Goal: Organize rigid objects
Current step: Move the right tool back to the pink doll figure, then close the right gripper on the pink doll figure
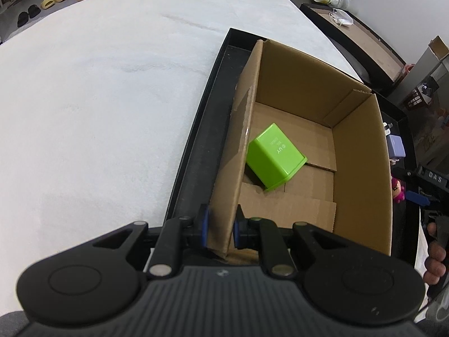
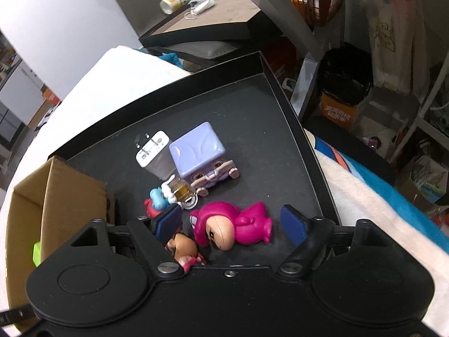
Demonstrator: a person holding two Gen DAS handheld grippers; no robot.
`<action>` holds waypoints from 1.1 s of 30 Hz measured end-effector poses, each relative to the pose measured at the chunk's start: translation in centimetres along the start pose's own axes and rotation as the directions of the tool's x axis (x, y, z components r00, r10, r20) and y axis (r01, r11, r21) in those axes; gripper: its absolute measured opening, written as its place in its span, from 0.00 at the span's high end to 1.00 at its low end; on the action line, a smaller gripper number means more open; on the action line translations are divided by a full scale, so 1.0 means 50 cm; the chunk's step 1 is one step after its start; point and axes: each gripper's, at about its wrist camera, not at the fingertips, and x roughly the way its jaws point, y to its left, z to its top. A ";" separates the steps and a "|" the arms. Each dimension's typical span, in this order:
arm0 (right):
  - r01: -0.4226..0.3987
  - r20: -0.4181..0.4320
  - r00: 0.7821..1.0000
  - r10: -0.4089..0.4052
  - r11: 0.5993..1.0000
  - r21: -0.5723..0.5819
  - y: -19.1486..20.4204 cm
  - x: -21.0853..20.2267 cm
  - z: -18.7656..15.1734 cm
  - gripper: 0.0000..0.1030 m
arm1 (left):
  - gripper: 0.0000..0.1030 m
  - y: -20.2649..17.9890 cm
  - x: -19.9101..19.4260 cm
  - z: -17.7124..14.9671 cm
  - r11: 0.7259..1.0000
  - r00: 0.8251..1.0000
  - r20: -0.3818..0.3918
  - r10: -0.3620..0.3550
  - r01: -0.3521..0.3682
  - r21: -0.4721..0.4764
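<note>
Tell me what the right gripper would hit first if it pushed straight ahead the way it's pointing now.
Most likely the pink figurine, lying on the black tray between the open fingers of the right gripper. Depth is unclear.

Left wrist view close above cardboard box (image 1: 294, 129), right wrist view over black tray (image 2: 280, 146), both sharing box and tray

A lived-in home room. Yellow slippers (image 1: 54, 0) and dark slippers (image 1: 28, 14) lie on the floor beyond the white blanket (image 1: 112, 84). Past the black tray (image 2: 291, 118) stand a lined waste bin (image 2: 346, 75), a red basket (image 2: 314, 0) and cluttered shelving (image 2: 429, 129).
</note>
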 end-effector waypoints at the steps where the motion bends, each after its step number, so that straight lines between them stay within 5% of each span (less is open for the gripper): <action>1: 0.012 0.004 1.000 -0.012 1.000 0.006 0.001 0.003 0.000 0.21 | 0.86 0.000 0.000 0.000 1.000 1.000 0.000 0.000 0.000 0.001; 8: 0.078 -0.004 0.997 -0.078 0.997 -0.005 0.015 0.021 -0.009 0.22 | 0.86 -0.003 0.003 0.000 1.000 1.000 0.002 0.000 0.000 0.008; 11: 0.063 -0.026 0.998 -0.064 0.998 -0.017 0.018 0.022 -0.016 0.34 | 0.86 -0.005 0.004 -0.002 1.000 1.000 0.002 0.004 -0.004 0.017; 33: -0.007 0.101 0.995 0.027 0.982 -0.191 0.110 -0.149 -0.022 0.35 | 0.86 -0.005 0.012 -0.007 0.999 1.000 0.017 0.011 -0.012 0.038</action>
